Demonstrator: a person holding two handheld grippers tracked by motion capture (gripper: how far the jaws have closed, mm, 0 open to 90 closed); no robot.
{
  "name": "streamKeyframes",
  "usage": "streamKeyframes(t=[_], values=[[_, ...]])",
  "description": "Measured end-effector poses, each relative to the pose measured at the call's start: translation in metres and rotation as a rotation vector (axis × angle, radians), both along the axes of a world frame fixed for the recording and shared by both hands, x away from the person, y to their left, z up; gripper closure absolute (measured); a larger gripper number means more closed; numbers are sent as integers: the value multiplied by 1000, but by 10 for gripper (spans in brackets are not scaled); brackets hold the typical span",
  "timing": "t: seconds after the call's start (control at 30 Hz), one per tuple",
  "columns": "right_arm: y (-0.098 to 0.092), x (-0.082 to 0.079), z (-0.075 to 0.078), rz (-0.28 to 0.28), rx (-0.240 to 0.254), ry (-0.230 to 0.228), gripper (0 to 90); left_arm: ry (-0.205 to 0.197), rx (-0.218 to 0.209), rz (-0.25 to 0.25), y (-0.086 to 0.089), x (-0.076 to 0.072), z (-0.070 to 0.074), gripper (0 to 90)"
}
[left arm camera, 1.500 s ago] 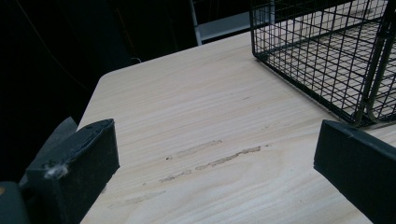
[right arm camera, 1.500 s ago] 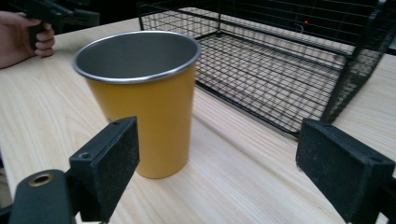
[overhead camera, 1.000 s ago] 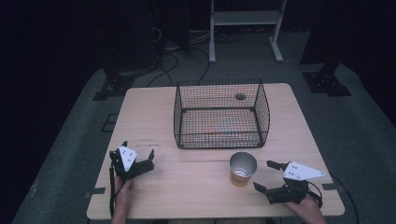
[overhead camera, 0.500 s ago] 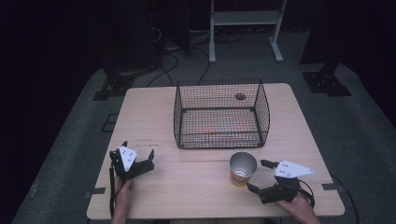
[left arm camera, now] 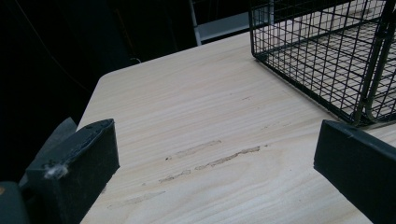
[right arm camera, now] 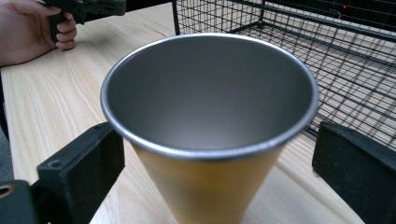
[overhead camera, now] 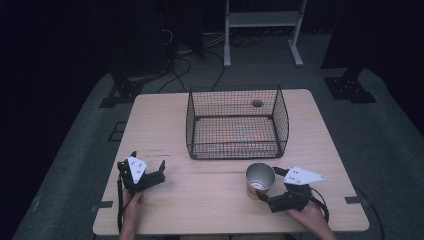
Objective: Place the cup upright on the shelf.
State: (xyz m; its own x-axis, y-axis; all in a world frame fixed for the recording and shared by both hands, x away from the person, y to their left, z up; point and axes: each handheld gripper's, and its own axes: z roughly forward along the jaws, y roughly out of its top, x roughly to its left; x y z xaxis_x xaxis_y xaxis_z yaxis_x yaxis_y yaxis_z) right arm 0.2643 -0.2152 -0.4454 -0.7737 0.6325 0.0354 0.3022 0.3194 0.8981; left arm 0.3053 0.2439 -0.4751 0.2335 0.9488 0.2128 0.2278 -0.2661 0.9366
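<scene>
High view: your right hand-held gripper [overhead camera: 267,187] is near the table's [overhead camera: 210,205] front edge, right of centre, jaws spread either side of the metal cup [overhead camera: 260,180]. The cup stands upright just in front of the wire basket [overhead camera: 236,125], which sits mid-table toward the far edge. Your left hand-held gripper [overhead camera: 148,169] is near the front-left corner, jaws apart, nothing between them.

Left gripper view: jaws wide open over bare table [left arm camera: 196,121]; basket corner [left arm camera: 327,56] ahead on the right.

Right gripper view: cup [right arm camera: 210,130] sits between the open jaws, gap on both sides, no contact visible. Your left hand [right arm camera: 32,30] is at the top left.
</scene>
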Motion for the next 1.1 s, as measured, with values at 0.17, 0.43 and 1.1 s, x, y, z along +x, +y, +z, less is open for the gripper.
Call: streamKeyframes(t=[0.17, 0.43, 1.1], values=[[9, 4, 0, 9, -13, -7, 20, -1, 1, -1, 0, 0, 0, 0], [17, 8, -2, 6, -6, -18, 20, 0, 0, -1, 0, 0, 0, 0], [17, 14, 3, 31, 47, 9, 119, 0, 5, -1, 0, 0, 0, 0]])
